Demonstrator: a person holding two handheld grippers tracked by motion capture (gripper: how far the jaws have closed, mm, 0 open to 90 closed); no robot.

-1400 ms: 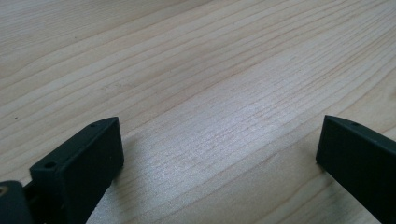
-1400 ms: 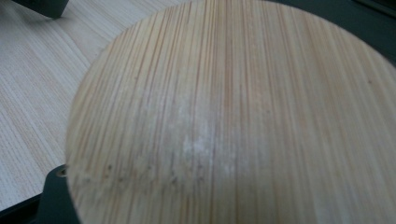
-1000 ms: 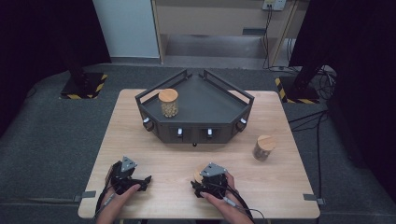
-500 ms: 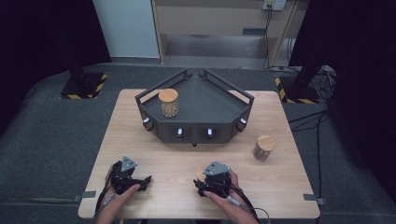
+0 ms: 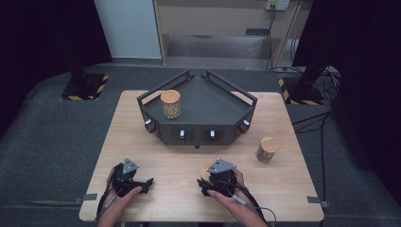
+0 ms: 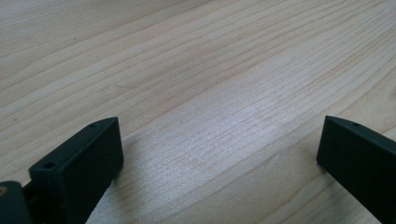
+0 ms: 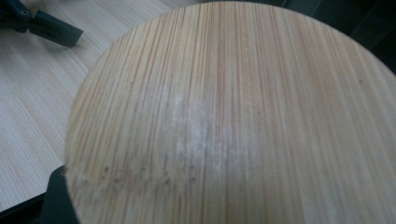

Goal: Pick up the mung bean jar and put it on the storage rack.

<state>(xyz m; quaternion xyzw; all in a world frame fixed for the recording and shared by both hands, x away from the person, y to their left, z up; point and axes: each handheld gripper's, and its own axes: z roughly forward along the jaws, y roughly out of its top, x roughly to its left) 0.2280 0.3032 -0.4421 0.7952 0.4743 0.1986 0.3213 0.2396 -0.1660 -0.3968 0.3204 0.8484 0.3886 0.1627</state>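
Right gripper (image 5: 208,185): I see it near the front edge of the table, right of the middle, with a hand behind it. Its jaws are closed down on a round bamboo lid (image 7: 233,116); I hold the lid with this gripper.

Bamboo lid: in the right gripper view its flat wooden face stands directly in front of the camera, very close, and a black jaw part shows at its lower left edge. In the high view I see only a small pale edge (image 5: 204,171) of it, at the left side of the right gripper, just above the table.

Left gripper (image 5: 144,182): it rests at the near left part of the table, well apart from the lid. Its jaws stand wide, and between them I see only bare wood.

Table (image 5: 142,142): light wood.

Black tray (image 5: 208,111): a dark angled stand at the far middle of the table, with small knobs on its front wall.

Jar in tray (image 5: 170,104): it stands upright in the left part of the tray, with its lid on.

Jar on table (image 5: 266,150): it stands at the right, to the right of the right gripper and farther away, not touching it.
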